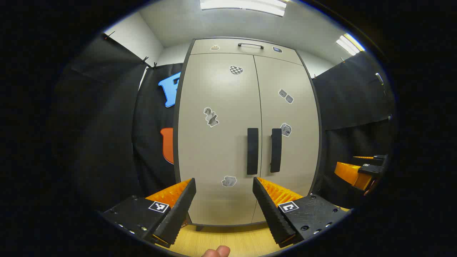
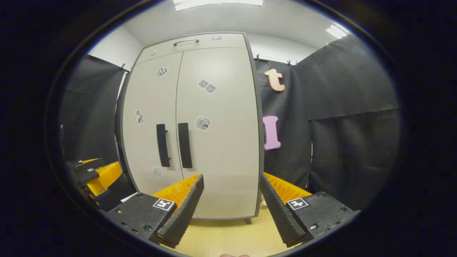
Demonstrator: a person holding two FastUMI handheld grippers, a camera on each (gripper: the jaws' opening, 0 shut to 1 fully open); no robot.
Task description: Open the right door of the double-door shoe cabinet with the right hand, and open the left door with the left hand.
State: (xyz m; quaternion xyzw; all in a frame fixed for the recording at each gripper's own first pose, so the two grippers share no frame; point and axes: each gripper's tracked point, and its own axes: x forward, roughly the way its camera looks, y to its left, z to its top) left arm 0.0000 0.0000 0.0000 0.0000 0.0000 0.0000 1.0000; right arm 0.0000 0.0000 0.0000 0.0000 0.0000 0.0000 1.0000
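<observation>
Both tongs (image 1: pixel 224 185) (image 2: pixel 231 180) wide apart, empty.

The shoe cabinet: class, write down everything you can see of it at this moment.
The shoe cabinet is tall, pale beige with dark edging, smooth like laminate. Its left door and right door are both shut, each with a dark vertical handle beside the centre seam: left handle, right handle. Small stickers dot the doors. A top panel carries a horizontal bar handle. It stands upright on short feet on a wooden floor; nothing touches it.
</observation>
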